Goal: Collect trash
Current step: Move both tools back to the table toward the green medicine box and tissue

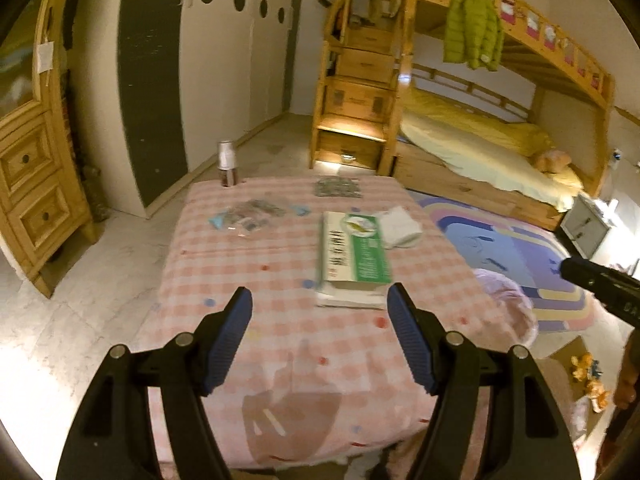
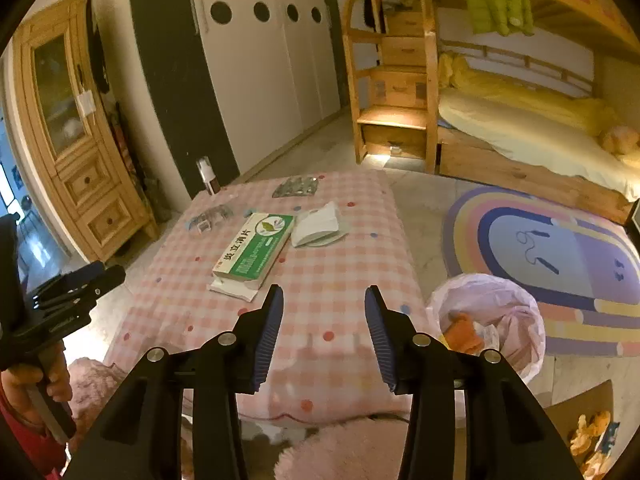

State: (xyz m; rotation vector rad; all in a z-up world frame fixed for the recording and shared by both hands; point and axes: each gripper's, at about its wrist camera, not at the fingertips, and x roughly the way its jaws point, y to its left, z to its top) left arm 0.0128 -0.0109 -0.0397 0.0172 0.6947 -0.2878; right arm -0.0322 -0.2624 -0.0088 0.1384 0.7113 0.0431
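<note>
Pink checked cloth covers the counter (image 2: 320, 280) at mid frame, with a wooden bunk bed (image 2: 520, 128) upper right. On it lie a green-and-white box (image 2: 256, 250) at center, a white folded packet (image 2: 320, 224) touching its far right corner, a blister pack (image 2: 296, 188) behind, clear wrappers (image 2: 210, 216) to the left and a small bottle (image 2: 208, 178) at the far left corner. A pink-lined trash bin (image 2: 492, 320) stands on the floor at lower right. The left gripper (image 1: 320, 312) and right gripper (image 2: 324, 312) both hover spread wide, holding nothing.
</note>
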